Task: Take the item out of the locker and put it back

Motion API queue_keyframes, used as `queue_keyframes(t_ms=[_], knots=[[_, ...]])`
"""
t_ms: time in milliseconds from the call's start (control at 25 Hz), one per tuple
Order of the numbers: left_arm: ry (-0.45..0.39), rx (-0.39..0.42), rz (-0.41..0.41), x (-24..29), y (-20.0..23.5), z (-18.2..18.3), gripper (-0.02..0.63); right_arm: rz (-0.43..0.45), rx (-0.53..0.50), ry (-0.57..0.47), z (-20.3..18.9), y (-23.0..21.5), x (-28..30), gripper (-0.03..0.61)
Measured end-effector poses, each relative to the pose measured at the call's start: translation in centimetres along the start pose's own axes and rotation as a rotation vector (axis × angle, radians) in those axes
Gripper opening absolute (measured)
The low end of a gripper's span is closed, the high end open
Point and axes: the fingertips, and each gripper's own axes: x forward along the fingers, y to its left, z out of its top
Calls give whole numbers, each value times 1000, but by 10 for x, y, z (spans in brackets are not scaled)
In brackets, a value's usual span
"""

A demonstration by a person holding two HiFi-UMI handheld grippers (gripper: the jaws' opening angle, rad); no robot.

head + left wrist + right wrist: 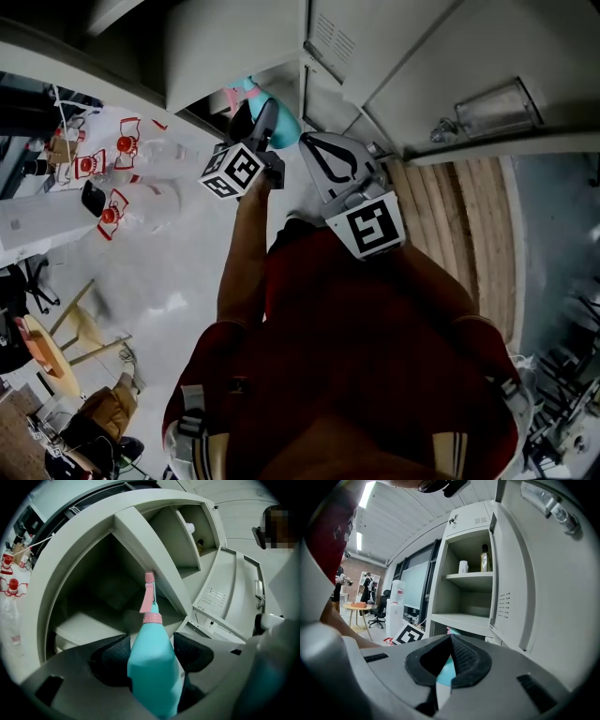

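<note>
A teal spray bottle [152, 665] with a pink trigger nozzle [149, 597] is clamped in my left gripper [151, 651], which is shut on its body. The nozzle points into the dim lower compartment [89, 620] of the grey locker. In the head view the left gripper [265, 117] holds the bottle [284, 129] at the locker's opening. My right gripper [323, 155] hangs just right of it, shut with nothing in its jaws. In the right gripper view, the right gripper [451, 656] shows a sliver of the teal bottle [446, 673] behind it.
The locker door [534, 573] stands open at the right. An upper shelf holds a white cup [462, 566] and a dark bottle [486, 557]. A white table with red-labelled bottles [112, 169] is at left. A wooden stool [75, 328] and a round table [358, 605] stand nearby.
</note>
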Motion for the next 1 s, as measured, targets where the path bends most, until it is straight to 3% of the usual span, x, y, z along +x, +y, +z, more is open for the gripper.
queue_keyframes(t_ms=[640, 1000], knots=[[9, 1, 18, 25, 15, 1, 295, -8, -7, 27, -9, -10, 7, -3], [-17, 67, 43, 37, 24, 12, 295, -19, 2, 39, -17, -13, 11, -3]])
